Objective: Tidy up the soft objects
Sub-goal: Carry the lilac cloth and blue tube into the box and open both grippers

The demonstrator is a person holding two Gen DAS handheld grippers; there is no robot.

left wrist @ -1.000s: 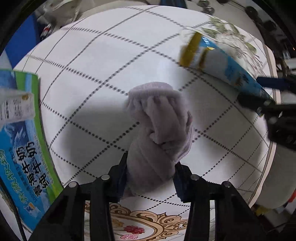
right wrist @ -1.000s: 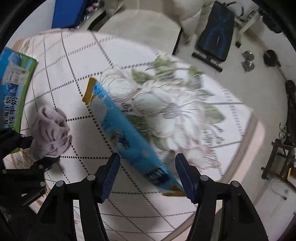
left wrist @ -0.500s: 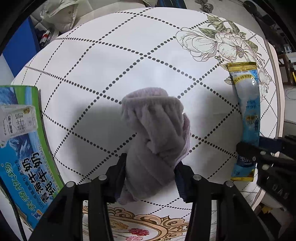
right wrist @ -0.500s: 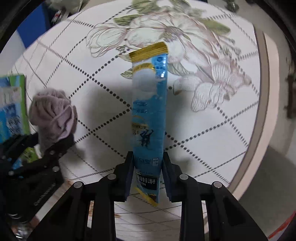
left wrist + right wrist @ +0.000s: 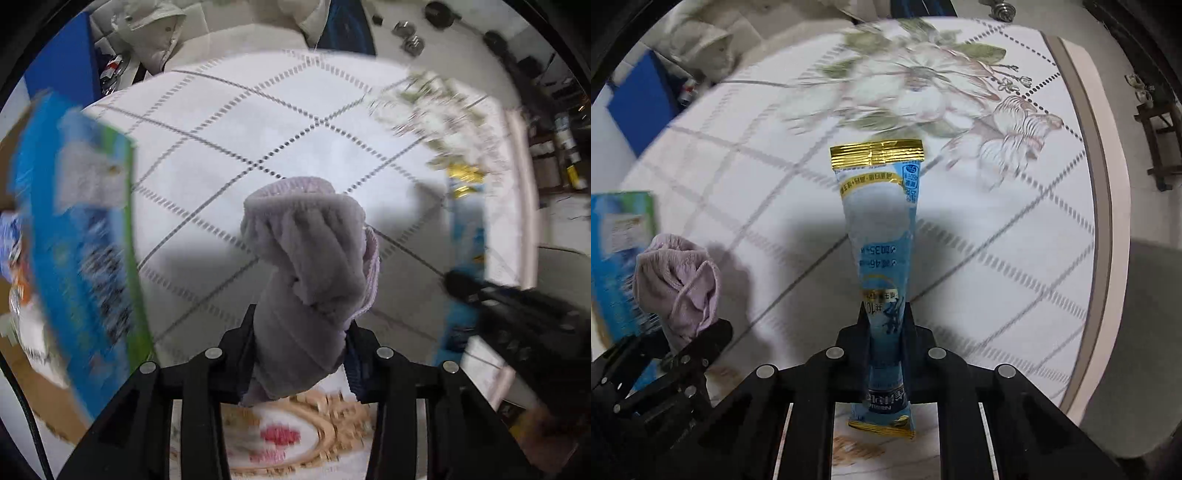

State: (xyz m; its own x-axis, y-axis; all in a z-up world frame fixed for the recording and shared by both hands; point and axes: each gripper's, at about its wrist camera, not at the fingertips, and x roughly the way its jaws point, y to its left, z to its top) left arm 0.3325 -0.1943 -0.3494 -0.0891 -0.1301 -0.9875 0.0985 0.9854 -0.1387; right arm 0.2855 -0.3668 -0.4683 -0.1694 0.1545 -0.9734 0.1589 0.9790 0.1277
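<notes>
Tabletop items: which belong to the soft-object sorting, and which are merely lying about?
In the job:
- purple cloth, clamped in left gripper
- blue sachet, clamped in right gripper

Lying about:
- blue-green carton
- patterned tablecloth
- dumbbells on floor

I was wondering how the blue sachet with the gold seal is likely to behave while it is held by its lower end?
The blue sachet probably stays fairly stiff: it stands out straight from the right tool without drooping. Its glossy film looks slippery, so it may slide. Pinched narrow at the grip, its contents seem soft.
</notes>
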